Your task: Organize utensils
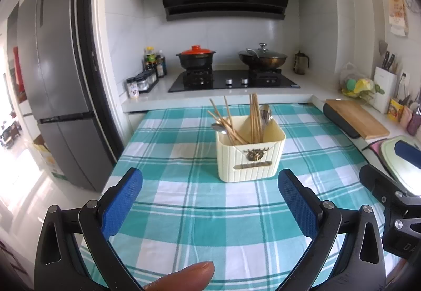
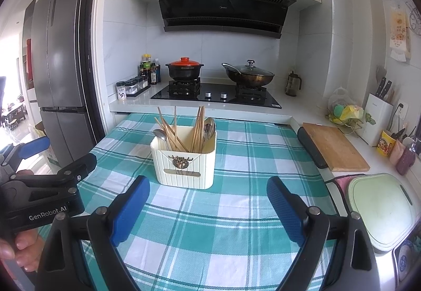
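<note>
A cream ribbed utensil holder (image 1: 250, 159) (image 2: 185, 167) stands on the green checked tablecloth (image 1: 184, 212) (image 2: 223, 225). Several wooden chopsticks (image 1: 231, 122) (image 2: 181, 130) and metal spoons (image 1: 265, 113) (image 2: 209, 128) stick up out of it. My left gripper (image 1: 210, 188) hovers over the cloth just short of the holder, open, nothing between its blue pads. My right gripper (image 2: 208, 199) is likewise open and empty in front of the holder. Each gripper shows at the edge of the other's view. A fingertip (image 1: 184, 275) shows at the bottom of the left wrist view.
Behind the cloth is a gas hob (image 2: 215, 96) with a red-lidded pot (image 2: 184, 69) and a lidded wok (image 2: 250, 74). A wooden cutting board (image 2: 334, 149) and a pale green board (image 2: 384, 207) lie on the right counter. A grey fridge (image 1: 55, 80) stands at left.
</note>
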Action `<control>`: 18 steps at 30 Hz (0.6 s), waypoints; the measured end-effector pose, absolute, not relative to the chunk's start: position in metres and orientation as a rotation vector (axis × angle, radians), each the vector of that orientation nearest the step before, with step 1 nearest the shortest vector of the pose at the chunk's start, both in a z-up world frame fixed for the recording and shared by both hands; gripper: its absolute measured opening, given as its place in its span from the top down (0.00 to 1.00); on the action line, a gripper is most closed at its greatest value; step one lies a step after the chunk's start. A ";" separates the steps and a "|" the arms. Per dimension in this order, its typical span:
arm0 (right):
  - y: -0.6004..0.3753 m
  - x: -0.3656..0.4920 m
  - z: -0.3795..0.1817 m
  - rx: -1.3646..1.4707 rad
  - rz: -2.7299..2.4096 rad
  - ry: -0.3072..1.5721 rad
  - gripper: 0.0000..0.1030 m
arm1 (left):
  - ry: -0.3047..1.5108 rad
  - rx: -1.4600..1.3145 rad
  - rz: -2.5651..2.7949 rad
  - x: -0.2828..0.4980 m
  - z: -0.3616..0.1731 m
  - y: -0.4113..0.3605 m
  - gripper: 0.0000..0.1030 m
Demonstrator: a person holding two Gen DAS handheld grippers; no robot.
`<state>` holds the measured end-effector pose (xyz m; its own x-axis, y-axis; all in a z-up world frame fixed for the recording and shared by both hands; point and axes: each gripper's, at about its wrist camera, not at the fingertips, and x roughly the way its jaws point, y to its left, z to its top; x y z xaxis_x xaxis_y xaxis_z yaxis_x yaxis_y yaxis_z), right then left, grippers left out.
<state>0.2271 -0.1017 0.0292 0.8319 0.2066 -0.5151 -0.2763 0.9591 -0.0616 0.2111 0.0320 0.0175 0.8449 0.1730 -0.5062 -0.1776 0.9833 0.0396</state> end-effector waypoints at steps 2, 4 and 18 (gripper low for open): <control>-0.101 0.227 0.029 -0.138 0.259 0.530 0.10 | 0.533 -0.007 0.185 0.211 0.017 0.032 0.00; -0.101 0.227 0.030 -0.139 0.258 0.529 0.10 | 0.533 -0.005 0.186 0.211 0.017 0.032 0.00; -0.104 0.226 0.029 -0.137 0.258 0.529 0.10 | 0.539 -0.005 0.173 0.211 0.016 0.029 0.00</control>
<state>0.2255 -0.1037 0.0290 0.8320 0.2070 -0.5147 -0.2774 0.9587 -0.0627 0.2115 0.0291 0.0165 0.8442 0.1622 -0.5108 -0.1647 0.9855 0.0408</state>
